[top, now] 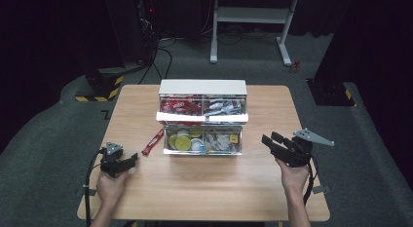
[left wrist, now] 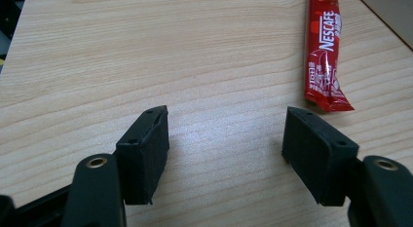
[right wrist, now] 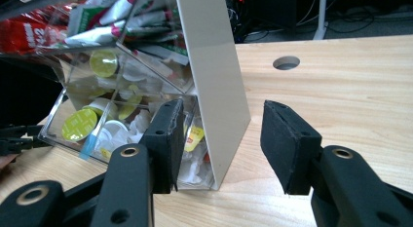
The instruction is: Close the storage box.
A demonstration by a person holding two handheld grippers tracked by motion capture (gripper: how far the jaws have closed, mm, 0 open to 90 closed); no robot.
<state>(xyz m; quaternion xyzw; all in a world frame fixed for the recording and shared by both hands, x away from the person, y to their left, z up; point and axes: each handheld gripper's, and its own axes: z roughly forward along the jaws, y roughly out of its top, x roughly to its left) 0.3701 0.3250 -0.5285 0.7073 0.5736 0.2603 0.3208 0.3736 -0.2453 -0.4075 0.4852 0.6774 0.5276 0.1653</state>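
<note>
High view: both grippers, left [top: 127,162] and right [top: 273,141], stand wide and empty. Sachet [top: 153,141] lies beside organizer [top: 202,86]; likely next, left closes on it.

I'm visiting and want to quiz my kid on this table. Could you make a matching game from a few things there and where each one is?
Things:
1. red coffee stick
2. green-lidded cups
3. left gripper
4. white frame

Places or states:
A. in the lower clear drawer
B. jaws open over bare wood
C. flat on the table, left of the drawers
D. around the upper drawer

Pairs: 1-C, 2-A, 3-B, 4-D
</note>
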